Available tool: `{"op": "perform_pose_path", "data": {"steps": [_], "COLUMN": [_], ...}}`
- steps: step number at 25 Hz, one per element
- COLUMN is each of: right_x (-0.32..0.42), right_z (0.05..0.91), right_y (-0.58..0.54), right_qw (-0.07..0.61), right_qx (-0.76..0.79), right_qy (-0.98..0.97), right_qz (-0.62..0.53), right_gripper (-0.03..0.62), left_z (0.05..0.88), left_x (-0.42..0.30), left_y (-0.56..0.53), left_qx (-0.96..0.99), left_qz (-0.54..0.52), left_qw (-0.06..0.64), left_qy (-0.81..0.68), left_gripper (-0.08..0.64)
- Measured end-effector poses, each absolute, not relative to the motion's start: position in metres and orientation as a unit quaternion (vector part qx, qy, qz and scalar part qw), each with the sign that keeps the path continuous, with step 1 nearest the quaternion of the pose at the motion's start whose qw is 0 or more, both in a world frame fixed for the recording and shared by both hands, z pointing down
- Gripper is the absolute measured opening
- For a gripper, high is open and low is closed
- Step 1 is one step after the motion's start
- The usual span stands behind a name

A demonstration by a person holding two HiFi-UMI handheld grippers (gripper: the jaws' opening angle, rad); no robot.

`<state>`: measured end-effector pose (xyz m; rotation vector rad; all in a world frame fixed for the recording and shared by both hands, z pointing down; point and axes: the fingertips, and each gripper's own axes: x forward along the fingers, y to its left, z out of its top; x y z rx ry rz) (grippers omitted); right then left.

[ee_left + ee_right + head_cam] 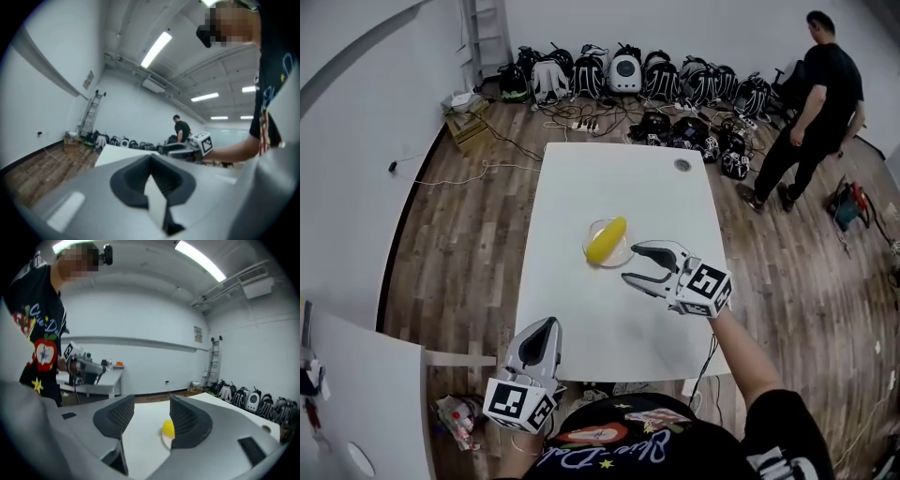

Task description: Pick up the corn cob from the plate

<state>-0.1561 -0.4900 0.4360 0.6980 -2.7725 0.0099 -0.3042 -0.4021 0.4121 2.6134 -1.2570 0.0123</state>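
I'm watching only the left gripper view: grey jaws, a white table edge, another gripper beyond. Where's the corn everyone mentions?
Observer: The head view shows it. The corn cob lies on a small clear plate in the middle of the table.
Operator: Is that other gripper holding it?
Observer: No. The right gripper is just beside the plate with its jaws open, not touching the corn.
Operator: And the gripper my camera rides on?
Observer: The left gripper is by the table's near left corner, well away from the plate.
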Motion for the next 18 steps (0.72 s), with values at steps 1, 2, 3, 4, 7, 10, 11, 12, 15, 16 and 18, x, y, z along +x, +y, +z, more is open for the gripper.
{"op": "perform_pose_path", "data": {"steps": [1, 2, 3, 4, 7, 10, 11, 12, 15, 16, 18], "right_x": [-0.158, -0.161, -0.163, -0.165, -0.170, -0.175, -0.174, -0.174, -0.175, -0.177, -0.181], "right_z": [0.449, 0.460, 0.469, 0.477, 0.503, 0.531, 0.540, 0.548, 0.569, 0.575, 0.588], "right_y": [-0.502, -0.515, -0.526, -0.536, -0.560, -0.576, -0.579, -0.583, -0.592, -0.594, -0.594], "right_qw": [0.167, 0.187, 0.204, 0.220, 0.291, 0.369, 0.396, 0.423, 0.487, 0.500, 0.521], "right_qx": [0.222, 0.205, 0.189, 0.173, 0.119, 0.055, 0.033, 0.010, -0.056, -0.075, -0.108], "right_qy": [-0.961, -0.961, -0.961, -0.960, -0.949, -0.925, -0.914, -0.901, -0.860, -0.850, -0.831], "right_qz": [-0.004, -0.006, -0.007, -0.010, -0.037, -0.069, -0.083, -0.100, -0.140, -0.148, -0.162], "right_gripper": [0.219, 0.227, 0.233, 0.235, 0.239, 0.247, 0.248, 0.249, 0.250, 0.250, 0.250], "left_z": [0.413, 0.414, 0.415, 0.416, 0.420, 0.429, 0.432, 0.435, 0.438, 0.438, 0.438], "left_x": [-0.307, -0.310, -0.313, -0.315, -0.322, -0.338, -0.343, -0.348, -0.361, -0.365, -0.372], "left_y": [-0.404, -0.407, -0.409, -0.411, -0.413, -0.411, -0.410, -0.410, -0.412, -0.414, -0.414], "left_qx": [0.891, 0.887, 0.882, 0.878, 0.866, 0.847, 0.841, 0.835, 0.816, 0.811, 0.803], "left_qz": [0.003, 0.003, 0.002, 0.002, 0.004, 0.007, 0.007, 0.008, 0.008, 0.008, 0.007], "left_qw": [0.126, 0.133, 0.140, 0.147, 0.159, 0.171, 0.175, 0.179, 0.188, 0.190, 0.195], "left_qy": [-0.436, -0.443, -0.450, -0.456, -0.474, -0.503, -0.512, -0.521, -0.547, -0.554, -0.563], "left_gripper": [-0.012, -0.012, -0.011, -0.012, -0.011, -0.011, -0.011, -0.011, -0.011, -0.012, -0.011]}}
